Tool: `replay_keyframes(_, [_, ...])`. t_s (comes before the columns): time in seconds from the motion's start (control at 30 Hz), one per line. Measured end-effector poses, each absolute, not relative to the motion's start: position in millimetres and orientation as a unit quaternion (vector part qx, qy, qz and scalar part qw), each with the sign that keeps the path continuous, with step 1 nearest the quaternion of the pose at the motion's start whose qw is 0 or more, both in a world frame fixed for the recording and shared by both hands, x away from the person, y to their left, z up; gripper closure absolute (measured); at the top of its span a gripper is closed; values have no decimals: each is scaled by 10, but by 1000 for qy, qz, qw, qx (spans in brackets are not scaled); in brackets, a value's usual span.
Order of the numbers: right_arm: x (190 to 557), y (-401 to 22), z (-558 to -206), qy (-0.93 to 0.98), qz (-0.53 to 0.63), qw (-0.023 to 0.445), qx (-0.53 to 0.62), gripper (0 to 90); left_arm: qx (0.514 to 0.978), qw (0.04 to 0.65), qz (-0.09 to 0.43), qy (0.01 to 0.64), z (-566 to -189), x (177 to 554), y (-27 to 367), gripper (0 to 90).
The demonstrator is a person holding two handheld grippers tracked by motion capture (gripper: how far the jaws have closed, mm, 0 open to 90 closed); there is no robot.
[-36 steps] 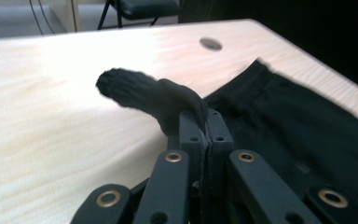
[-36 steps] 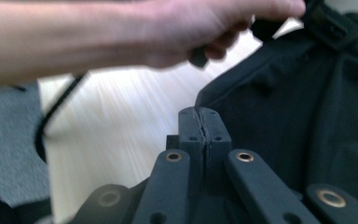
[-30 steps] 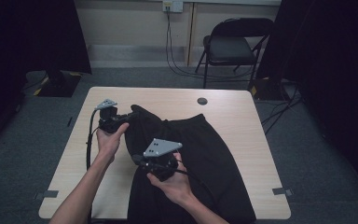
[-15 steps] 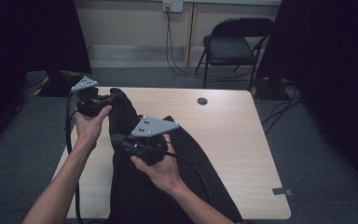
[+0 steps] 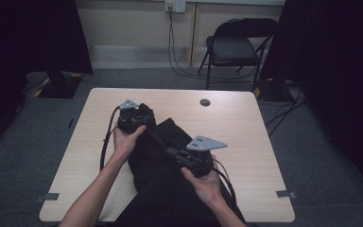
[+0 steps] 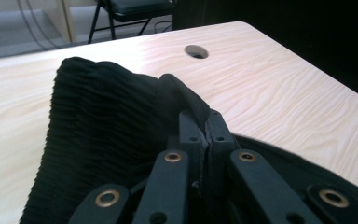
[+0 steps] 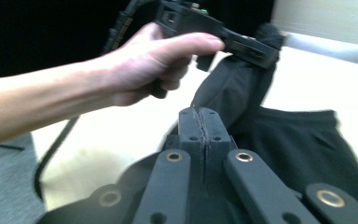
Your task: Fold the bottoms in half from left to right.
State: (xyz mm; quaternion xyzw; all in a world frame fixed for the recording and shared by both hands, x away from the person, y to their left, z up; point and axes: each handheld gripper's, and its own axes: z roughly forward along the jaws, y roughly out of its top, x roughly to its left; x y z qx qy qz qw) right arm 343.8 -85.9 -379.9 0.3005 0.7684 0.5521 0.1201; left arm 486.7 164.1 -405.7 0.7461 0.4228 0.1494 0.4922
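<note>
While both hands worked over the pale wooden table, one black garment, trousers by the look of its ribbed waistband, lay across the tabletop's near half and ran off the near edge. Seen from the high view, the left gripper sat at the garment's far end, toward the round cable hole in the table, and the right gripper sat nearer the person, over the middle of the cloth.

From the left gripper view, the left gripper had its jaws pressed together on a fold of the black fabric, pinching the waistband edge, whose fine ribbing showed clearly there and could not be made out from above. That view also put the cable hole beyond the raised cloth.

From the right gripper view, the right gripper had its jaws closed flat against each other with black cloth beneath and around them; whether fabric lay between the tips could not be told. That view showed the person's left hand wrapped around the other gripper, with a bunch of fabric hanging from it down to the table.

Counted: two grippers, two grey three-cornered plates in the high view, one garment, one cable hole, one table, and one folding chair standing beyond the table's far edge.
</note>
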Motion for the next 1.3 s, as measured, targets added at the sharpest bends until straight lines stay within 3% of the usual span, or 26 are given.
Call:
replay_keyframes(0.13, [3422,-1141,-3840,766,539,145,320,896,747,498,140,418,-4088,4947,1421,882])
replay_keyframes(0.4, [3520,-1455,-4304,796,453,162,366,896,761,494,117,405,-4379,5083,1054,831])
replay_keyframes(0.47, [3549,-1505,-4363,807,432,167,367,896,753,511,114,399,-4343,5069,1022,698])
replay_keyframes(0.5, [3557,-1536,-4395,810,422,171,370,896,757,508,139,386,-4264,5013,1025,659])
replay_keyframes(0.53, [3557,-1536,-4395,810,422,171,370,896,757,508,139,386,-4264,5013,1025,539])
replay_keyframes(0.73, [3629,-1775,-4547,812,386,179,400,896,771,495,145,373,-4159,4773,1278,530])
replay_keyframes(1.0, [3628,-1942,-4552,815,350,204,413,888,813,441,111,363,-4552,4279,1524,643])
replay_keyframes(1.17, [3606,-2020,-4632,821,297,233,429,766,835,419,89,344,-4716,4127,1506,649])
replay_keyframes(1.3, [3525,-1974,-4492,805,328,255,423,685,850,394,91,337,-4814,4046,1419,621])
